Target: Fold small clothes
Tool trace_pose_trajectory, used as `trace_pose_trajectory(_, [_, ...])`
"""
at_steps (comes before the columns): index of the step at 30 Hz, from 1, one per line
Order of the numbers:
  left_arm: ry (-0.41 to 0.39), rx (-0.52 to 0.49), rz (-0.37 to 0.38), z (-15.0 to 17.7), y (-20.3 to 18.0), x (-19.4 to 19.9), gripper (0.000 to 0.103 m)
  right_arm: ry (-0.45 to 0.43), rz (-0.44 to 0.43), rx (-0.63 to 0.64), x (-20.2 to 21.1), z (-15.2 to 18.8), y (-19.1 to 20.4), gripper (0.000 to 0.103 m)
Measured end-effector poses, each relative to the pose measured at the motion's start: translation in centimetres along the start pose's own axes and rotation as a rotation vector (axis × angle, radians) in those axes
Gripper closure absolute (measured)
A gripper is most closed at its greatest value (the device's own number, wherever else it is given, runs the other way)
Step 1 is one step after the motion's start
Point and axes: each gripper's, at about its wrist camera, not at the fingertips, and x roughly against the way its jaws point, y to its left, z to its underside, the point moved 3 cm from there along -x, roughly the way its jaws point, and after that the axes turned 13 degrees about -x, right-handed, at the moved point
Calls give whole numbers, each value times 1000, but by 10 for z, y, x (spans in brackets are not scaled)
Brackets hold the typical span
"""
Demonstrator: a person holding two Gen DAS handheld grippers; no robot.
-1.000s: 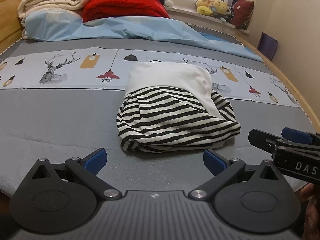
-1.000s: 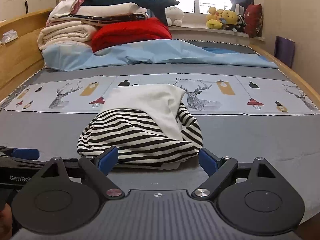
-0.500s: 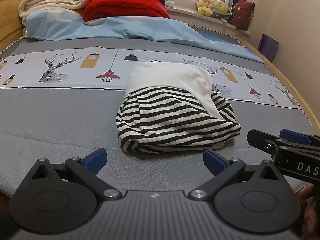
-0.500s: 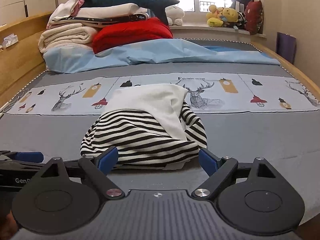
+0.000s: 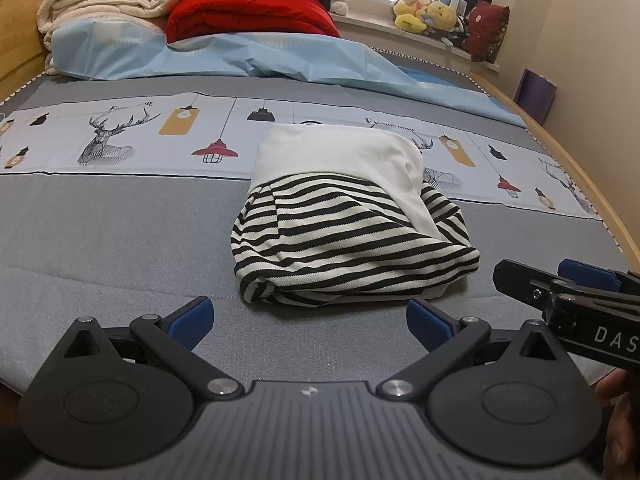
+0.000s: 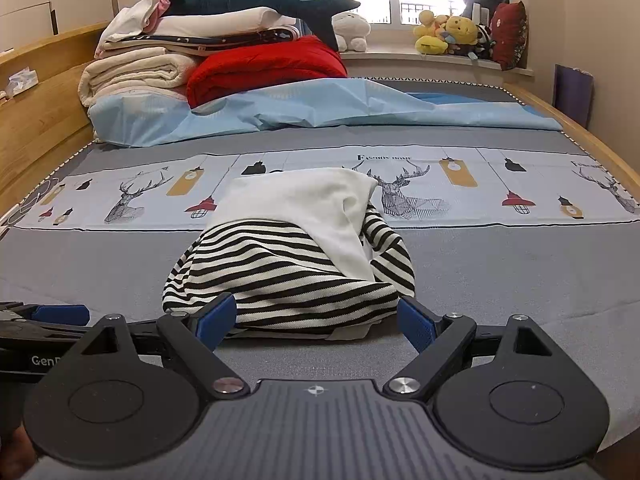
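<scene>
Striped garment point(image 5: 352, 240), folded with its white part on top, lies mid-bed point(image 5: 100, 240). Left tool point(image 5: 310, 320) and right tool point(image 6: 316, 322) both spread wide, empty, just short of its near edge.

One folded garment point(image 5: 352, 232), two tongs point(image 5: 310, 326) point(image 6: 316, 320)

Striped garment point(image 5: 344, 240): knit cloth, matt, ribbed. Bed cover point(image 5: 100, 232): grey woven cloth, matt. Bed frame point(image 6: 36, 128): smooth wood. Left hand-held gripper point(image 5: 310, 322): matt black plastic, shiny metal pivots.
</scene>
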Motion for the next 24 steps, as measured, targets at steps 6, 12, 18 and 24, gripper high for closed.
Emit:
trace_pose_trajectory(6, [0,0,2,0,1,0,0,1,-2,2,-1,-1,0,15])
trace_pose_trajectory(12, [0,2,2,0,0,0,0,1,-2,1,-1,0,0,15])
trace_pose_trajectory(18, [1,5,4,0,0,0,0,2,-3,1,-1,-1,0,15])
trace_pose_trajectory(24, [0,5,4,0,1,0,0,2,-2,1,-1,0,0,15])
